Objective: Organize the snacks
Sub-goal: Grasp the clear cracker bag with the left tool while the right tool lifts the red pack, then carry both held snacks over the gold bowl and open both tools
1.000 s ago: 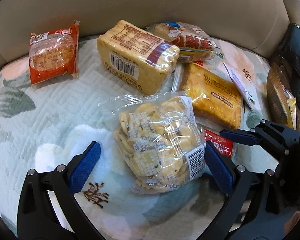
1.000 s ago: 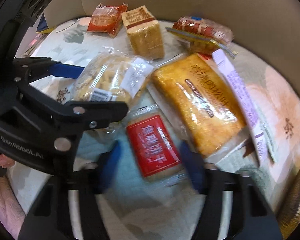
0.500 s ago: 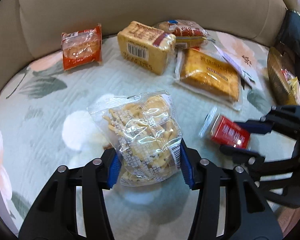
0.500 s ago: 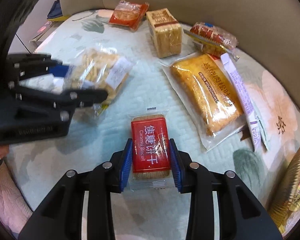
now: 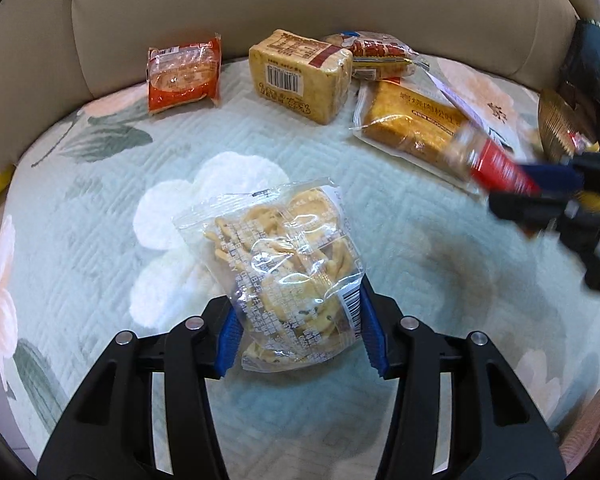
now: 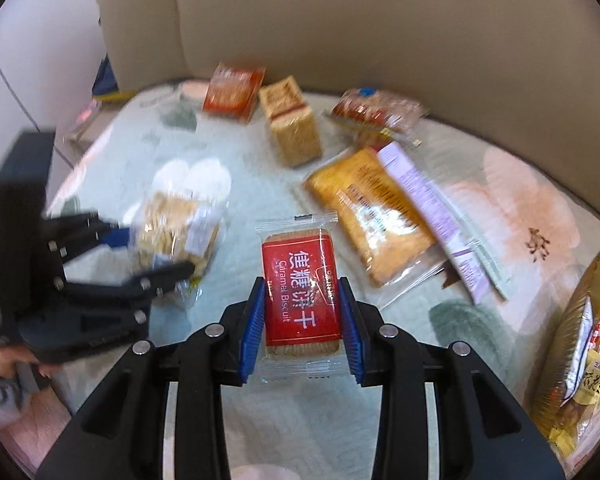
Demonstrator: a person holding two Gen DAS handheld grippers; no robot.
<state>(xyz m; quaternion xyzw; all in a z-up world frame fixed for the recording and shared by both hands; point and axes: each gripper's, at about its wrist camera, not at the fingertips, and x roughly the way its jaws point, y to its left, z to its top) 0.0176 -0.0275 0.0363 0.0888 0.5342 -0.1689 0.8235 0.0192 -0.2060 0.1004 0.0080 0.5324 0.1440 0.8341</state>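
So both hands were loaded at this point: the left gripper point(image 5: 298, 330) had its blue pads squeezed onto the lower end of a clear bag of biscuits point(image 5: 284, 268), jaws closed in about as far as the bag's width, and the right gripper point(image 6: 300, 326) was clamped across a red caramel biscuit pack point(image 6: 300, 292), pads flat on both long edges. Both packs looked lifted off the flowery quilted cover point(image 5: 80, 208), though I couldn't say how high. From the biscuit bag, the rest of the pile sat up at 12 to 2 o'clock against the beige sofa back point(image 5: 300, 4): an orange cake pack point(image 5: 184, 74) at 11, a yellow cracker block point(image 5: 300, 74) at 12, a red-and-white snack bag point(image 5: 374, 54) just behind it, and a flat golden bread pack point(image 5: 414, 128) at 1, touching a pale purple sachet point(image 6: 428, 204). A gold bag point(image 6: 580, 344) sat at the far right edge. My take on doing this bit well: keep the squeeze gentle so the biscuits don't crack, carry level, and keep the two grippers well apart since the view was pretty motion-blurred.
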